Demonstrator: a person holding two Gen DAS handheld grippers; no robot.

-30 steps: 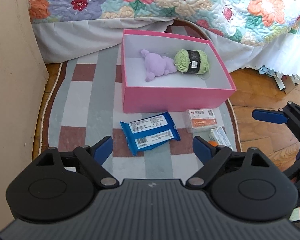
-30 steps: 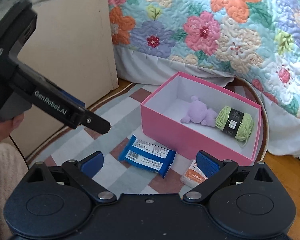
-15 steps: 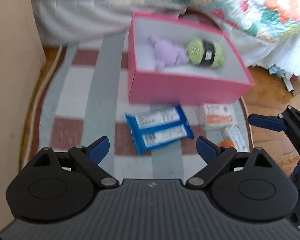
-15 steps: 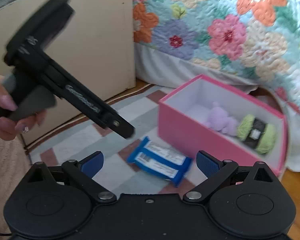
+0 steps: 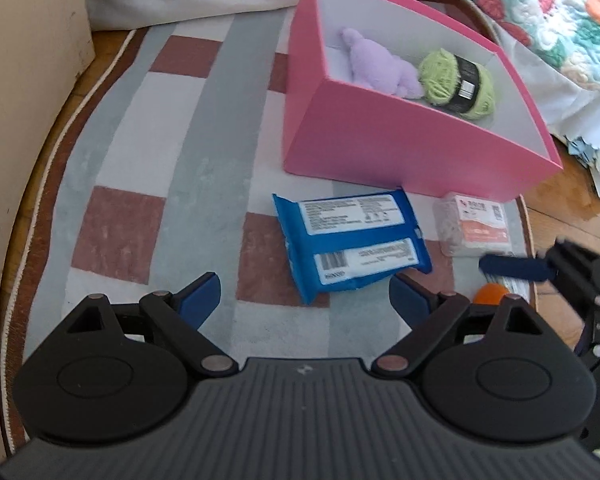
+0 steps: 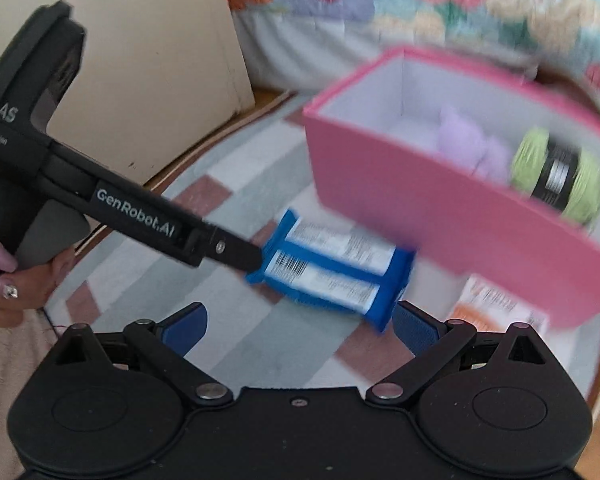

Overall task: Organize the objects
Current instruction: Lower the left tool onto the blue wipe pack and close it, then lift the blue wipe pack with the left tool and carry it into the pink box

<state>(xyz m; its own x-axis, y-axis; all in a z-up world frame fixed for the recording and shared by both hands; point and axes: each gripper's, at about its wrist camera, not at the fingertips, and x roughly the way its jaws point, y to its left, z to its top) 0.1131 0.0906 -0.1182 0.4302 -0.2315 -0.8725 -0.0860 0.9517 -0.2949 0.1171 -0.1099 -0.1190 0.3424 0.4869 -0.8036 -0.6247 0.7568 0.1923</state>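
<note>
While both jaws stand apart, the left hand-held gripper [image 5: 304, 292] hovers over the blue packet [image 5: 350, 242]. The right hand-held gripper [image 6: 300, 320], also spread, holds nothing beside the pink box [image 5: 400, 148].

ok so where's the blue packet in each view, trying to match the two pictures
Left wrist view: the blue packet lies on the rug just right of centre, in front of the pink box, past the open left claw.
Right wrist view: the blue packet sits at centre, blurred, left of and below the pink box.
Shared landmark: the pink box.
</note>
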